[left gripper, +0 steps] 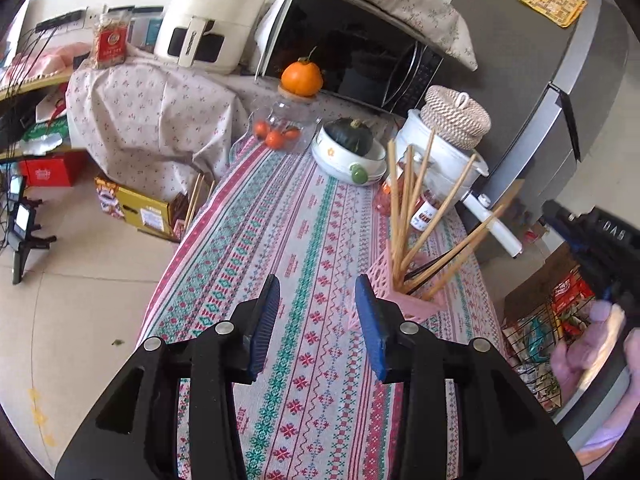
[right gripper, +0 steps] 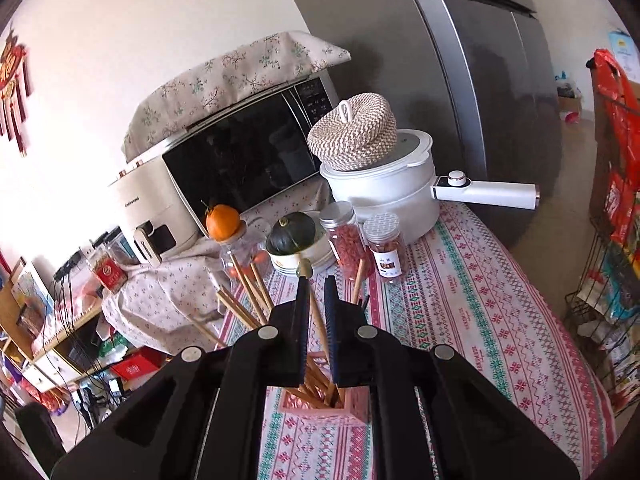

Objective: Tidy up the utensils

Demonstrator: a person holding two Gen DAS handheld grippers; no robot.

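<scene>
A pink slotted utensil holder (left gripper: 394, 284) stands on the patterned tablecloth (left gripper: 304, 240) with several wooden chopsticks (left gripper: 404, 208) fanning out of it. My left gripper (left gripper: 316, 312) is open and empty, just left of the holder. The right gripper body (left gripper: 600, 240) shows at the far right of the left wrist view. In the right wrist view my right gripper (right gripper: 317, 300) hovers above the holder (right gripper: 320, 402), its jaws a narrow gap apart with one chopstick (right gripper: 320, 328) standing between them; the other chopsticks (right gripper: 248, 300) lean left.
Behind the holder stand two spice jars (right gripper: 384, 248), a white pot (right gripper: 384, 196) with a woven lid, stacked bowls (left gripper: 348, 156) holding a green squash, a glass jar of tomatoes (left gripper: 280, 128) topped by an orange, a microwave (left gripper: 348, 48) and a fridge (right gripper: 480, 80). A wire snack rack (right gripper: 616, 240) is right.
</scene>
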